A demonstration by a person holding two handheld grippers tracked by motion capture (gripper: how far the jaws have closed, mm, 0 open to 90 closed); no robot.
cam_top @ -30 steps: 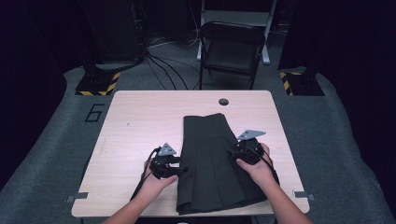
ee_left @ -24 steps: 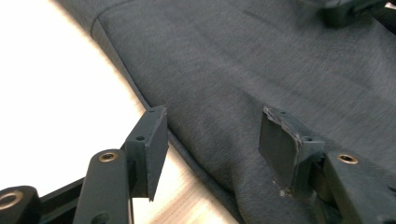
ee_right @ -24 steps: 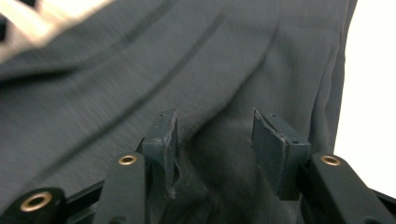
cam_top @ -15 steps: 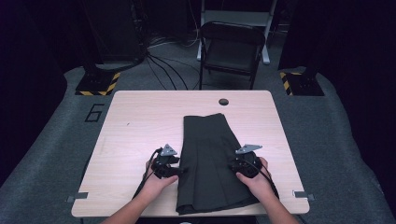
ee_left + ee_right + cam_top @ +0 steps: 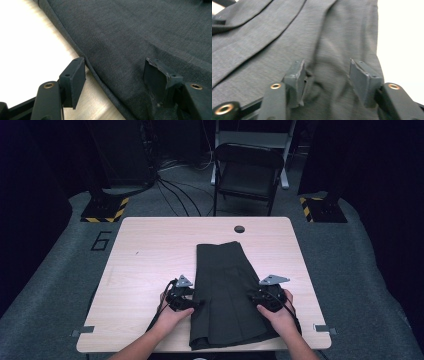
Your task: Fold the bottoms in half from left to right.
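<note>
a pale wooden desk (image 5: 150,265) stands in a dark room, and a dark folded skirt (image 5: 225,290) lies at its near middle. the left tool (image 5: 113,80) straddles the skirt's left edge; the right tool (image 5: 325,80) sits over its right edge. both have just been opening and grip nothing. before folding on, i'd lift each clear without snagging cloth.

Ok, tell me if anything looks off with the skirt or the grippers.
Little stands out. The dark skirt lies flat, its near hem overhanging the table edge. The right gripper's jaw pads look chipped at the edges.
</note>
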